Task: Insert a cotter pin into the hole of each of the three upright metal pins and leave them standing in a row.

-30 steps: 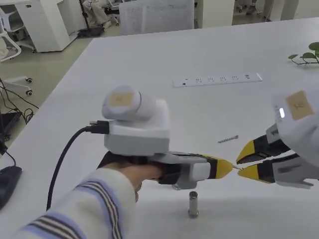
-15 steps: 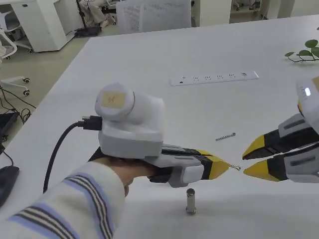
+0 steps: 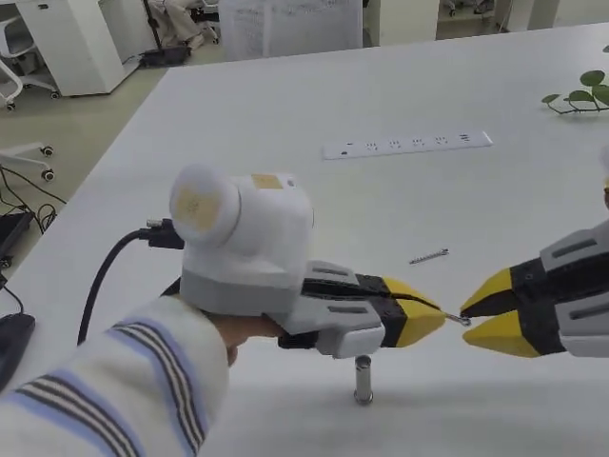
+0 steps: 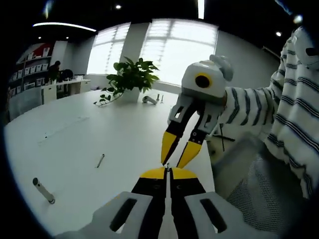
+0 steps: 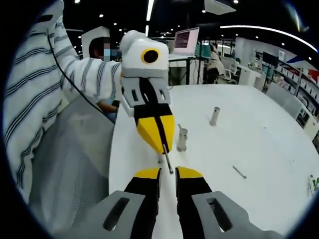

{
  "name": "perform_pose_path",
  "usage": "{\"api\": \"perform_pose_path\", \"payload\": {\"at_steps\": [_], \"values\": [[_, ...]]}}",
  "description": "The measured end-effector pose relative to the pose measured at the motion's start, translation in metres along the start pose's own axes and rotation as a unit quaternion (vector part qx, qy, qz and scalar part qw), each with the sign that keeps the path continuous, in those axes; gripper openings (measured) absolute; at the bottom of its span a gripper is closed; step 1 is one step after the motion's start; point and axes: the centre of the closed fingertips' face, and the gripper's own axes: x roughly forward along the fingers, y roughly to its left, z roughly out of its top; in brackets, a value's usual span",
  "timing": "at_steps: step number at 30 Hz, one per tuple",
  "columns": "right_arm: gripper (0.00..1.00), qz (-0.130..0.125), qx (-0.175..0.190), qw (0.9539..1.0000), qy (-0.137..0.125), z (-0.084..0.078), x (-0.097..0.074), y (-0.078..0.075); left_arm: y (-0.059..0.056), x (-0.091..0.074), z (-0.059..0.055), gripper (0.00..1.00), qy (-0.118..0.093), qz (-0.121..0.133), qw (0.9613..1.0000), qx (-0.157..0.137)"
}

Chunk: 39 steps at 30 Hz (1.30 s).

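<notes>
My left gripper (image 3: pixel 440 319) is shut on a thin cotter pin (image 3: pixel 456 319) whose end sticks out past its yellow tips. My right gripper (image 3: pixel 466 321) faces it from the right, open, its tips on either side of the pin's end. In the right gripper view the cotter pin (image 5: pixel 167 162) reaches down between my own parted jaws. One short metal pin (image 3: pixel 363 379) stands upright on the table just below the left gripper. Two upright metal pins (image 5: pixel 182 139) (image 5: pixel 215 115) stand beyond the left gripper (image 5: pixel 162 148). A second cotter pin (image 3: pixel 428 256) lies loose on the table.
The white table (image 3: pixel 285 124) stretches far back. A white power strip (image 3: pixel 407 145) lies across its middle, and plant leaves (image 3: pixel 576 95) sit at the far right. A black cable (image 3: pixel 109 286) trails from the left gripper. Office furniture stands beyond the table's left edge.
The left gripper has rolled about its own axis while keeping the cotter pin. The right gripper backed off a little and now sits with its tips around the pin's end.
</notes>
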Motion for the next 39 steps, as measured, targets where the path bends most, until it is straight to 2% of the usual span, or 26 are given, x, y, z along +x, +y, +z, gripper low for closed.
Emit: {"api": "perform_pose_path", "payload": {"at_steps": [6,10,16,29,39], "values": [[0.12,0.012,0.010,0.9995,-0.026,0.004,-0.002,0.006,-0.005,0.000,0.003,0.00,-0.007,-0.015,0.9995,0.028],[0.12,0.013,0.005,0.9997,-0.021,0.001,-0.002,0.008,-0.007,0.001,0.003,0.00,-0.008,-0.022,0.9990,0.037],[0.10,0.021,0.001,0.9995,-0.025,0.003,-0.001,0.013,-0.010,0.003,0.007,0.00,-0.015,-0.028,0.9989,0.035],[0.05,0.030,-0.021,0.9993,-0.009,0.005,0.000,0.017,-0.011,0.000,0.001,0.00,-0.011,-0.031,0.9989,0.035],[0.04,0.049,-0.037,0.9977,0.026,0.006,0.001,0.025,-0.014,-0.001,-0.008,0.00,-0.003,-0.035,0.9989,0.030]]}}
